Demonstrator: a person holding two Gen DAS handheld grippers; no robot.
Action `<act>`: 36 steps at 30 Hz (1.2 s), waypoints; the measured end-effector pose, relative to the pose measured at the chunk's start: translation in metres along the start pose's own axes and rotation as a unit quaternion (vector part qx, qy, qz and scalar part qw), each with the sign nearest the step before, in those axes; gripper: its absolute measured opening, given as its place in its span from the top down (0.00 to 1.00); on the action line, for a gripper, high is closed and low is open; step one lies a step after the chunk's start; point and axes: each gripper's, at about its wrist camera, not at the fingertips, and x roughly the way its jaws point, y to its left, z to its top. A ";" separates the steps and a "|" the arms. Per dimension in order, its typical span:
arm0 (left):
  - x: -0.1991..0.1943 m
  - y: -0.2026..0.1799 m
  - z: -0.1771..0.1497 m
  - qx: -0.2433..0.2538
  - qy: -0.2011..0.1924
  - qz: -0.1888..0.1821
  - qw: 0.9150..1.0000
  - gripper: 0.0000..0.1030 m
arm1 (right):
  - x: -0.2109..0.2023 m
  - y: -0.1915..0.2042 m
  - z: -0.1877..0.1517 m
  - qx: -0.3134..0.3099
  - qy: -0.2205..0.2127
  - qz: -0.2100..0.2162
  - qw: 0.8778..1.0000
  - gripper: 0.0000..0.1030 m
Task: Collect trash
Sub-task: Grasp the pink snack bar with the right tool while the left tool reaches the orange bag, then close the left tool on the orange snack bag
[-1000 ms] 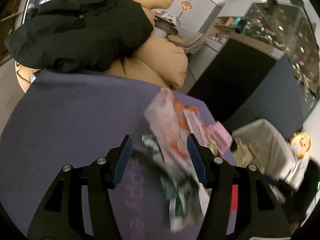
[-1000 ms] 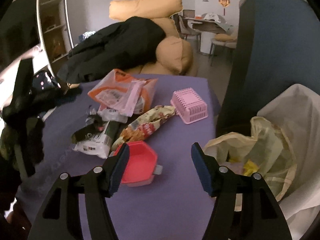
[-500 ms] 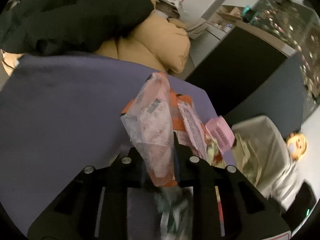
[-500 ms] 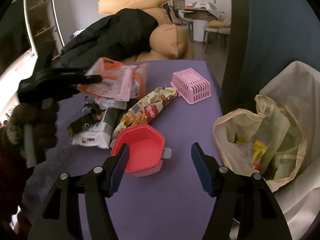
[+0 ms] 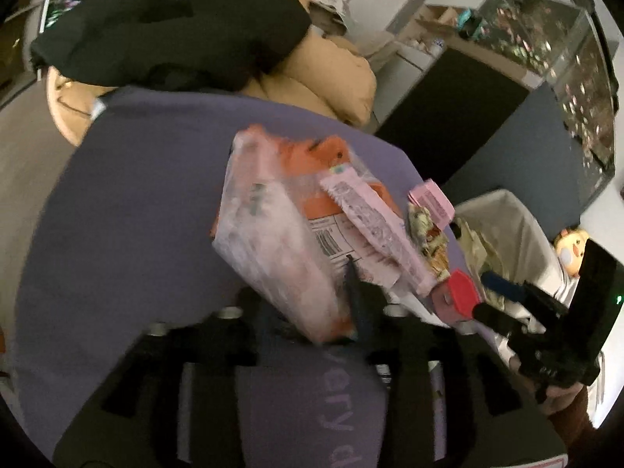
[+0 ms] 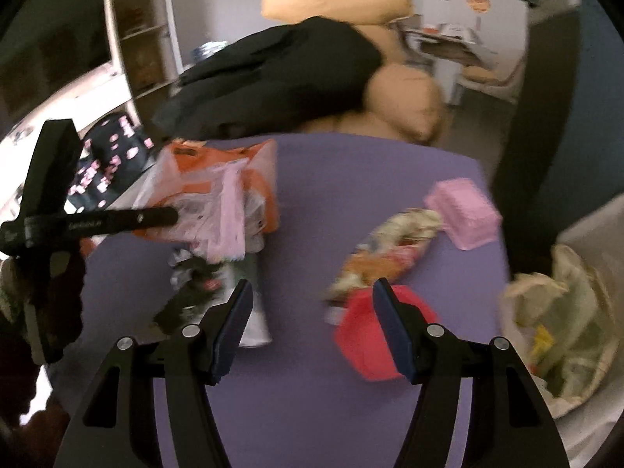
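Here the left gripper (image 5: 308, 312), its jaws lately eased a little, grips the wrapper bundle (image 5: 288, 230) at its near end, long axis pointing away over the surface (image 5: 128, 202), while the bin (image 6: 577, 312) lies rightward beside the right gripper (image 6: 312, 312), whose jaws gape empty.

wrappers: 3 (image 6: 212, 199) | pink basket: 1 (image 6: 466, 214) | red container: 1 (image 6: 370, 335) | trash bag: 1 (image 6: 561, 327)
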 end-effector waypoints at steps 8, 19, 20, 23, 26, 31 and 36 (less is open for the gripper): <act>-0.029 0.024 0.003 -0.015 -0.033 -0.002 0.999 0.47 | 0.026 0.048 0.046 -0.067 -0.010 0.013 0.998 0.47; -0.046 0.047 0.012 -0.045 -0.069 0.039 0.996 0.47 | 0.108 0.078 0.124 -0.073 0.035 0.042 0.996 0.56; -0.047 0.050 0.012 -0.050 -0.071 0.040 0.995 0.47 | 0.119 0.082 0.125 -0.078 0.049 0.042 0.995 0.56; -0.050 0.055 0.013 -0.057 -0.074 0.042 0.995 0.47 | 0.142 0.088 0.123 -0.090 0.075 0.036 0.992 0.65; -0.052 0.058 0.012 -0.057 -0.073 0.046 0.995 0.47 | 0.150 0.083 0.115 -0.085 0.088 0.044 0.991 0.79; -0.046 0.057 0.012 -0.057 -0.066 0.047 0.995 0.46 | 0.121 0.066 0.112 -0.061 0.053 0.058 0.995 0.85; -0.032 0.051 0.013 -0.053 -0.055 0.039 0.996 0.46 | 0.067 0.041 0.112 -0.034 0.004 0.054 0.998 0.86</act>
